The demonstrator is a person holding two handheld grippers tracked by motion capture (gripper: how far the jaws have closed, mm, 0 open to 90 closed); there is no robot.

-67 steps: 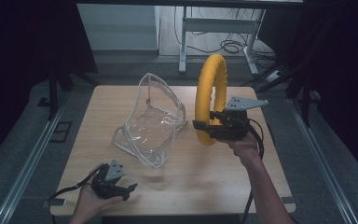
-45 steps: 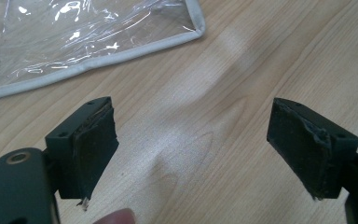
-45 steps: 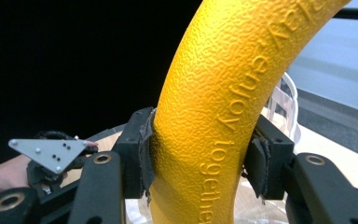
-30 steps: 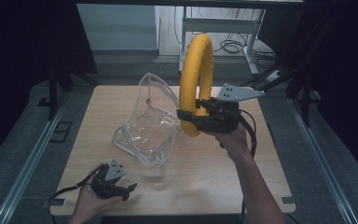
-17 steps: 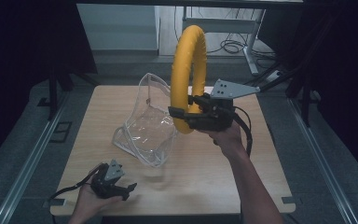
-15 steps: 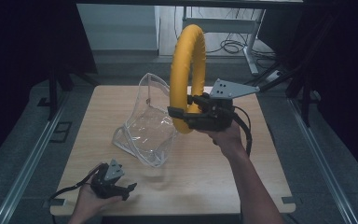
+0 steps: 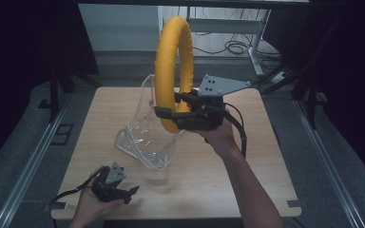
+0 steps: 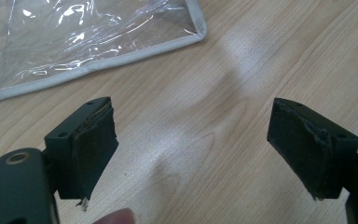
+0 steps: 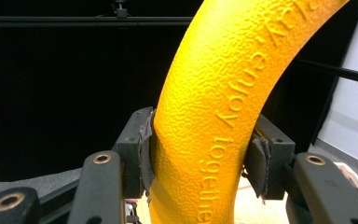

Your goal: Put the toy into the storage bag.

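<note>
Yellow foam ring (image 7: 171, 71) sits clamped upright in the right tool (image 7: 168, 115); the left tool (image 7: 132, 194) rests spread apart.

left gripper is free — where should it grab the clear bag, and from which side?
Probably the grey-piped bottom edge nearest the left gripper, approached low from the near side. The bag lies there flat against the table; its film looks slippery, the piping is firmer.

Black hand-held gripper (image 7: 173, 115), grey three-cornered plate, brass-coloured screws, seemingly frayed pads (image 9: 145, 140), trailing black cable.
</note>
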